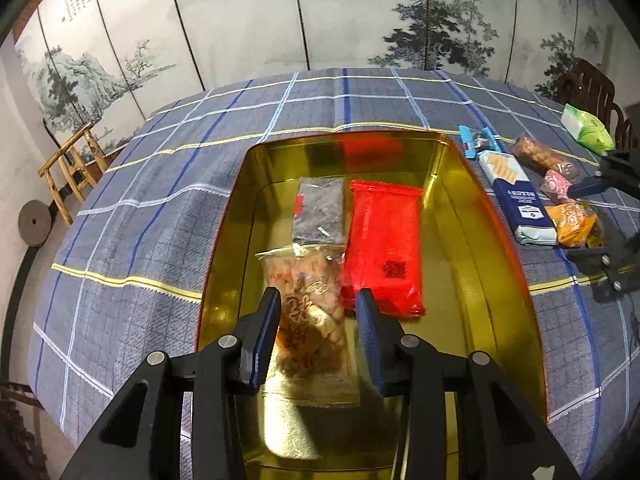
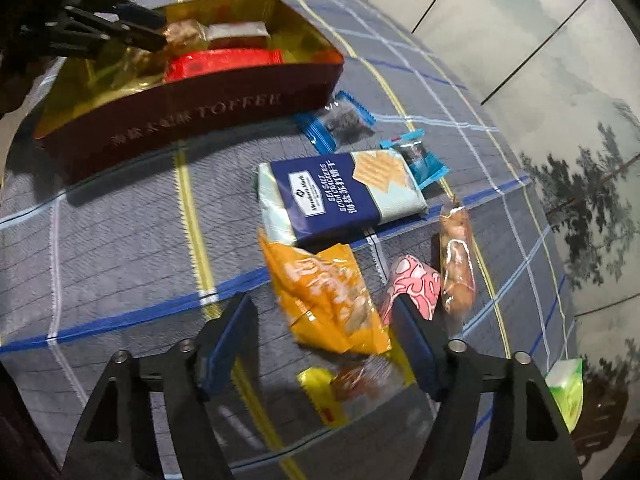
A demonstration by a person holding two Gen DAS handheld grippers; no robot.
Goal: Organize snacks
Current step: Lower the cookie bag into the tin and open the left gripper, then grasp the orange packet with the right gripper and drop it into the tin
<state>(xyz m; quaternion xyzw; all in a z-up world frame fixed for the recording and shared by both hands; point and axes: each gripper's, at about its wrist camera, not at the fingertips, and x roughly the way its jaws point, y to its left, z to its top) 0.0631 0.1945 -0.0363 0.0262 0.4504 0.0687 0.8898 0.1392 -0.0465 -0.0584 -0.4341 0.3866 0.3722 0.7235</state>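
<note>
The left wrist view looks steeply down along the left tool (image 1: pixel 318 308) from close above the gold-lined tin (image 1: pixel 496 240), toward the far edge of the checked worktop (image 1: pixel 160 184) and the painted folding screen (image 1: pixel 248 20) behind it. The right wrist view looks down along the right tool (image 2: pixel 320 320) from close over loose packets, facing across the worktop with the screen at its right. Both views share the tin, the red packet (image 1: pixel 384 248) inside it, the sea salt cracker pack (image 2: pixel 340 196) and the orange packet (image 2: pixel 332 296). Each view also catches the other tool: at the right edge of the left view, at the top left of the right view.
</note>
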